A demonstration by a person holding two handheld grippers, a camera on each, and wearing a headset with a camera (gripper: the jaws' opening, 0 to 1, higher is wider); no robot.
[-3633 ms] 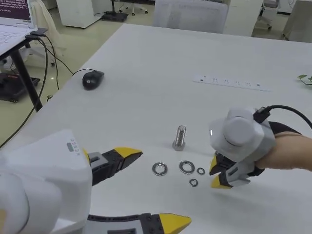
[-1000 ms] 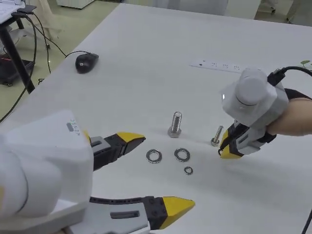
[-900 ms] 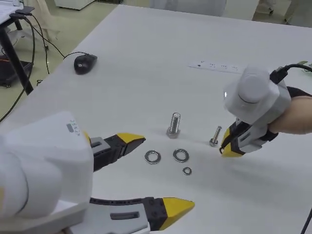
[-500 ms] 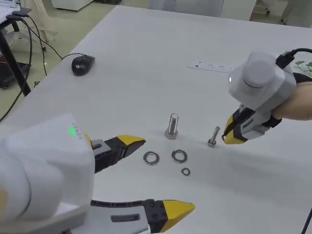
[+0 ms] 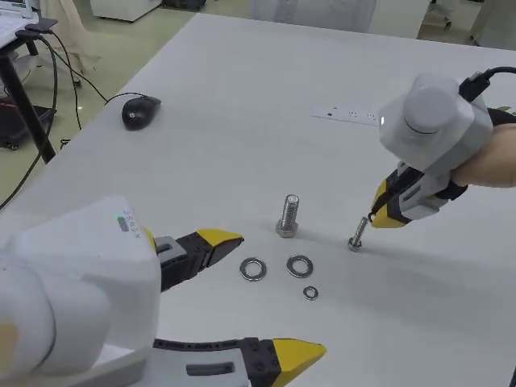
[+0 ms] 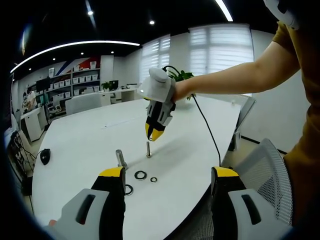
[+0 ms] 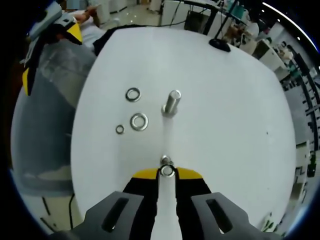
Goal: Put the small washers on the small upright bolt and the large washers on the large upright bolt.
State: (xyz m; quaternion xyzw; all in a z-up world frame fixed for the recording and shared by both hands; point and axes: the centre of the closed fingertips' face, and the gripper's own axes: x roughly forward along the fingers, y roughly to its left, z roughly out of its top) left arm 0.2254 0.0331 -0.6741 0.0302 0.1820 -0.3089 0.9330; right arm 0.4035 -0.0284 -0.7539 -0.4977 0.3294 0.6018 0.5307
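The large bolt [image 5: 288, 216] stands upright mid-table, the small bolt [image 5: 357, 234] to its right, slightly tilted. Two large washers [image 5: 253, 268] [image 5: 300, 264] and one small washer [image 5: 310, 293] lie flat in front of them. My right gripper [image 5: 380, 218] hangs just above the small bolt's top. In the right gripper view its jaws [image 7: 166, 175] are closed on a small washer [image 7: 166, 171] over the bolt's tip. My left gripper [image 5: 262, 295] is open near the front edge, short of the washers. Its yellow fingertips [image 6: 112, 172] stand wide apart with nothing between them.
A black mouse [image 5: 139, 112] lies at the far left, and a white power strip [image 5: 347, 115] at the back. The table's left edge [image 5: 97, 121] drops to the floor. A cable [image 5: 484, 75] trails from the right gripper.
The right gripper rose from beside the small bolt's base to its top. One of two small washers seen 3.6 s ago has left the table. The left gripper kept still.
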